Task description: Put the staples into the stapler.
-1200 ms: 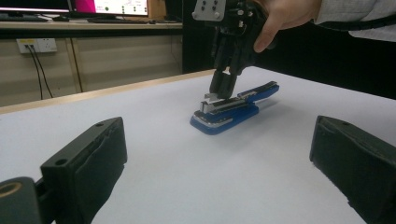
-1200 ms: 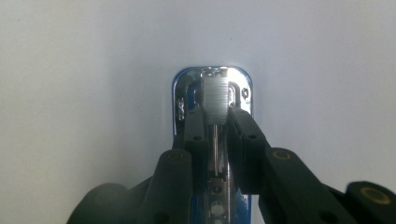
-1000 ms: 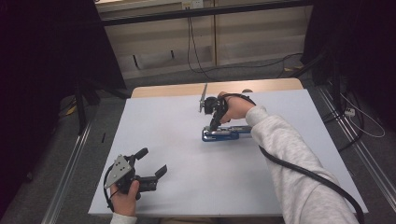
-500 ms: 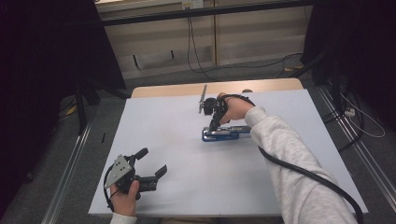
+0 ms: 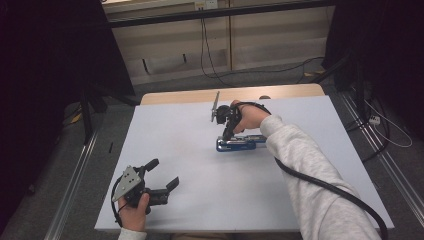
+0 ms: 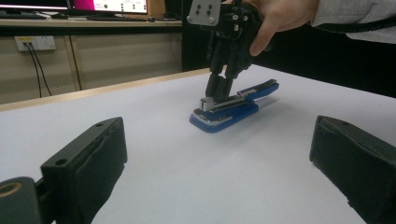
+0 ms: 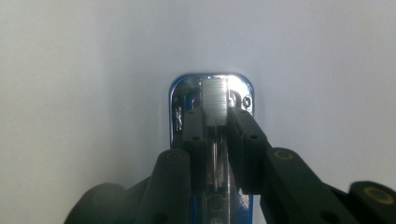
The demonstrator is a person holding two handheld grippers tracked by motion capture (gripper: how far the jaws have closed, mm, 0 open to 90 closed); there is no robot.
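Stapler (image 5: 239, 143) lies flat, long axis crosswise, head pointing left

We're looking at a desk (image 5: 180, 150) with a pale, white-blue top that runs wide and bare around its middle. At its far edge a strip of light wood (image 5: 190, 95) shows past the white surface. Lying flat on it we see 1 thing, a blue stapler (image 5: 241, 144) with a silver metal front, set right of the middle toward the far side. From the left gripper view we catch its blue base (image 6: 224, 116) resting on the white top.
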